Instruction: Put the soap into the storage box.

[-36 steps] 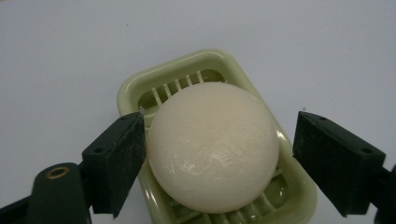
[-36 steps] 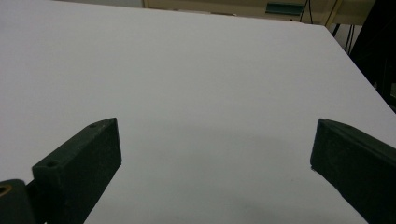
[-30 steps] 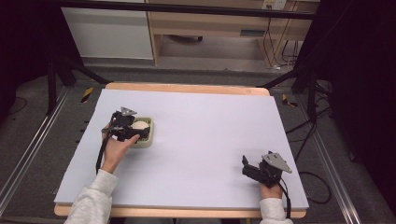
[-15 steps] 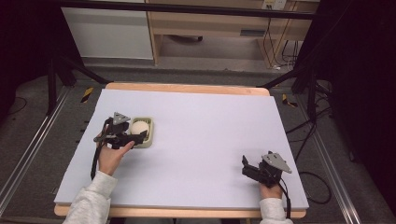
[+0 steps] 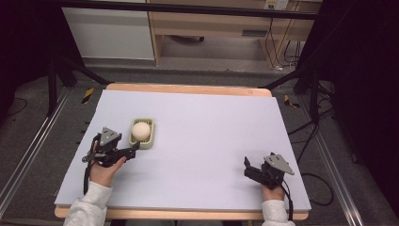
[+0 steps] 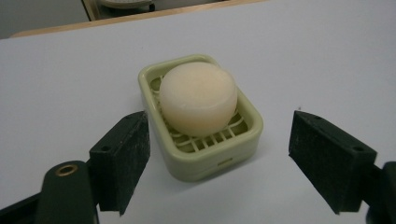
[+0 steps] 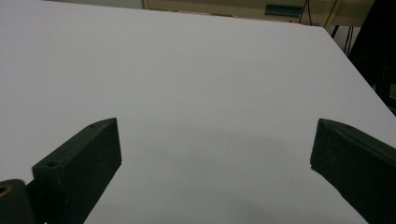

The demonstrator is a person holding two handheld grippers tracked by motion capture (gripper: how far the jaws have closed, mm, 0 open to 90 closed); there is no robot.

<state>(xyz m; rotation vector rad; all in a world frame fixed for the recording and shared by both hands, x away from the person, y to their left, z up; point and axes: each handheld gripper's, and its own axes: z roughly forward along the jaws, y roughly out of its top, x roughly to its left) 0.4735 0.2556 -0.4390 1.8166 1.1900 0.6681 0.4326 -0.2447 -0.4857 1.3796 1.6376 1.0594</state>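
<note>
A pale green soap dish sits on the left part of the board with a round cream soap bar lying in it. My left gripper is just in front of and left of the dish, jaws open and empty. In the left gripper view the soap bar rests on the grid of the dish, a little beyond the open left gripper and touching neither pad. My right gripper rests near the front right of the board, and in its own view the right gripper stands open over bare surface.
The pale lilac board covers a wooden table, whose far edge shows. Dark frame legs and cables stand around the table. A cabinet and shelf stand behind on the floor.
My left gripper has drawn back from over the dish toward the near left, leaving the soap bar in the dish. The right gripper has stayed put.
</note>
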